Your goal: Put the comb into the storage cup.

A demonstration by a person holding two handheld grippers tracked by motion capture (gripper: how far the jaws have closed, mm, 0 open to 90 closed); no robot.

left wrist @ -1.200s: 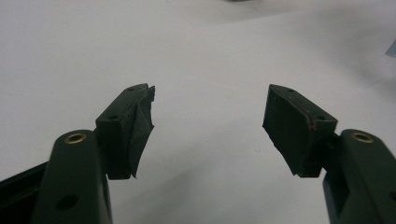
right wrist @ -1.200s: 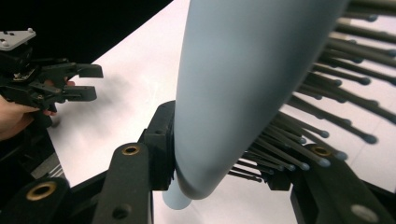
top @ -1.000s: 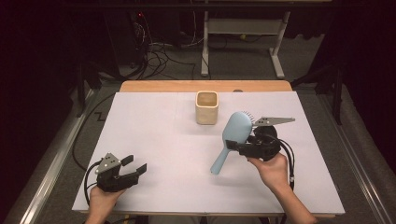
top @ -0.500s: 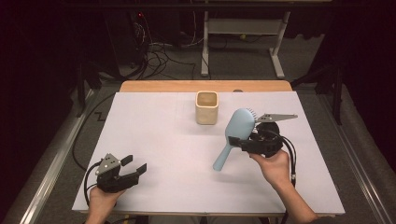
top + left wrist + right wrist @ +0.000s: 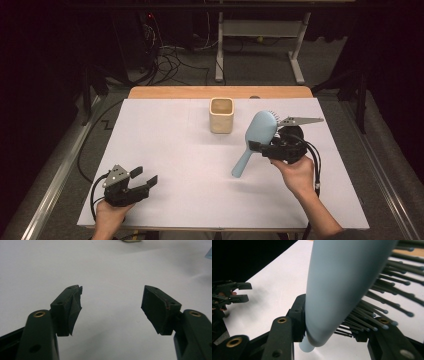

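Observation:
A pale blue hairbrush (image 5: 255,139) hangs above the white table (image 5: 170,130) at the right, handle slanting down to the left. My right gripper (image 5: 260,146) is shut on it near where the head meets the handle. The right gripper view has the brush's blue back (image 5: 342,285) and dark bristles (image 5: 384,300) pinched between the jaws. A cream square cup (image 5: 221,115) stands upright at the table's back middle, left of the brush head. My left gripper (image 5: 145,176) rests at the front left, open, with bare table (image 5: 112,290) between its pads.
The table's wooden back edge (image 5: 220,92) lies behind the cup. Beyond it, cables and a metal desk frame (image 5: 260,45) are on the floor. Rails run along both sides of the table. My left gripper (image 5: 239,292) appears far off in the right gripper view.
The right hand has shifted slightly right and back with the hairbrush. The left gripper has stayed where it was.

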